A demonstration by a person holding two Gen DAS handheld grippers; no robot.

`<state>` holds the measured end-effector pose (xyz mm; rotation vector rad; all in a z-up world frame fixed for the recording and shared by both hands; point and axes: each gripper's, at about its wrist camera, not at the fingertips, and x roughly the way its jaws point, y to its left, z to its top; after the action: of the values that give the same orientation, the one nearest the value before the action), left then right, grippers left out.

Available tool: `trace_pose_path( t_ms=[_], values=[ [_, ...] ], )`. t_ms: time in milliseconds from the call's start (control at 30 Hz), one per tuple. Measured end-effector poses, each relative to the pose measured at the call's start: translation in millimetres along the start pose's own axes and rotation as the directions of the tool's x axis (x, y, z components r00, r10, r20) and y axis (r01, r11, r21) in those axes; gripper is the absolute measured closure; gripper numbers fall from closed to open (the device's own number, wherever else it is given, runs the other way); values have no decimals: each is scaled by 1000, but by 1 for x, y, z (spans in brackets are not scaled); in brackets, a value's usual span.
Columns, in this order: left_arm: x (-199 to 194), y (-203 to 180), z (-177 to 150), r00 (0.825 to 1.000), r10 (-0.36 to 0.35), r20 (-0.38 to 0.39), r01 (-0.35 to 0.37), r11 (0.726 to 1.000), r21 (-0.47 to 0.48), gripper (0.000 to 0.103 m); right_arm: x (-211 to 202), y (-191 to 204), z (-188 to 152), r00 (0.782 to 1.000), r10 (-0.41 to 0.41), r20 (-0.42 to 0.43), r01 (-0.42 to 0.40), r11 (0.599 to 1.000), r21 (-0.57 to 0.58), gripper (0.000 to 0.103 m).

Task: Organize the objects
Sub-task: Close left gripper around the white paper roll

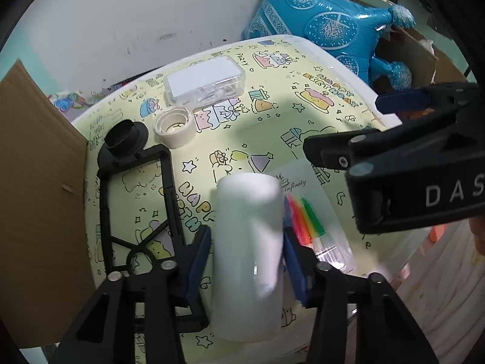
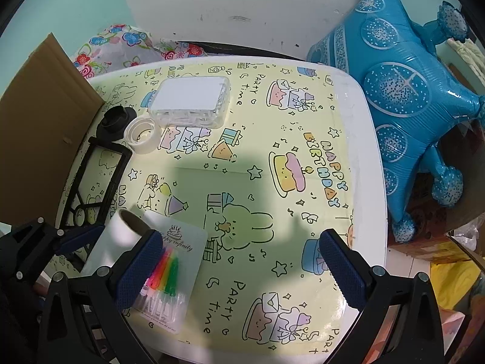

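My left gripper (image 1: 247,261) pinches a white roll (image 1: 247,242) lying on the party-print tablecloth (image 2: 303,139), blue pads pressed to either side of it, near the table's front-left edge. Just to the roll's right lies a packet of coloured candles (image 2: 169,270), its card partly under the roll's end. My right gripper (image 2: 242,270) hangs above the cloth with its fingers spread wide and nothing between them, the left pad over the candle packet. Farther back sit a clear plastic box (image 2: 191,103), a small tape roll (image 2: 142,136) and a black frame (image 1: 136,206) with a round cap. A blue foil balloon (image 2: 400,97) leans at the table's right edge; cardboard (image 2: 39,127) stands at the left.
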<state>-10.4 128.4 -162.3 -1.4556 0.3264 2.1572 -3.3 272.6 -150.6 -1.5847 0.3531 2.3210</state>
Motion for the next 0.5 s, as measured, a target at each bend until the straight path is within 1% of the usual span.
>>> trace_pose_path(
  t_ms=[200,333,500],
  values=[
    [-6,0,0,1000,17,13,-17,1000,10,58,1,-2,1,1000,3,0,-3,1000,8,0],
    [-15,6,2,1000,22,20,-21,1000,-11,58,2,1,2,1000,9,-3,-9,1000,7,0],
    [-27,20,0,998,55,22,-53,997,-47,58,2,11,-2,998,55,-22,-55,998,14,0]
  ],
)
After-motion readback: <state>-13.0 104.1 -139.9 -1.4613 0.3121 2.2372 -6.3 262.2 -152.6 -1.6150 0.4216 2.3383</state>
